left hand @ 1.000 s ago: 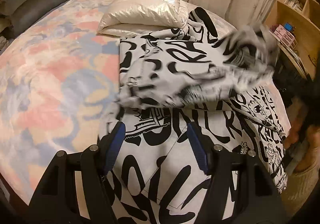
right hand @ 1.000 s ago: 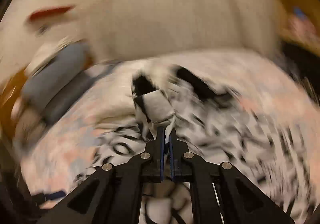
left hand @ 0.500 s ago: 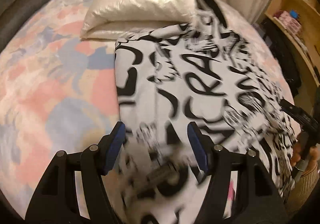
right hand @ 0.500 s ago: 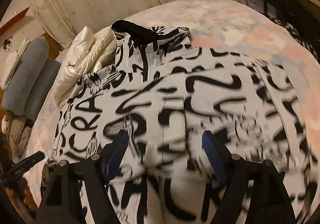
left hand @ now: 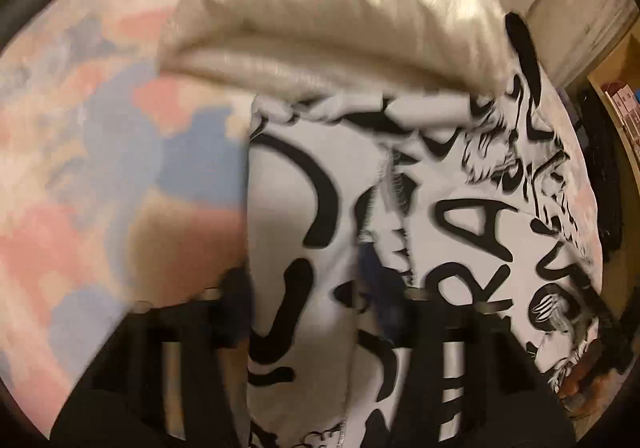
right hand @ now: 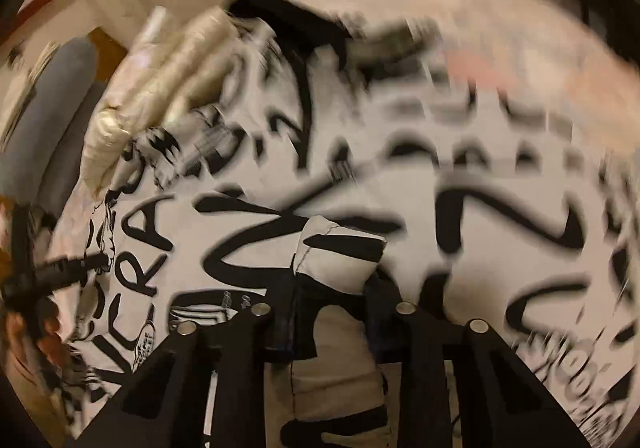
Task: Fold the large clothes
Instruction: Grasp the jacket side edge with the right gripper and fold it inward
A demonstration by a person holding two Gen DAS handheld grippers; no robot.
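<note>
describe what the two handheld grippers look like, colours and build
Both are matte black plastic. The left gripper has angular black arms with silver pivot pins and dark blue finger pads, blurred here. The right gripper has the same black linkage arms with triangular cut-outs, round silver pins and dark fingers. No cables or sleeves are clearly visible.

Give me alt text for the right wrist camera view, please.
The right hand-held gripper, jaws closing, has a bunched fold of the black-and-white graffiti-print garment between its fingers, the rest spread over a pastel bedspread. A shiny cream puffer jacket lies at upper left; the picture is motion-blurred.
</note>
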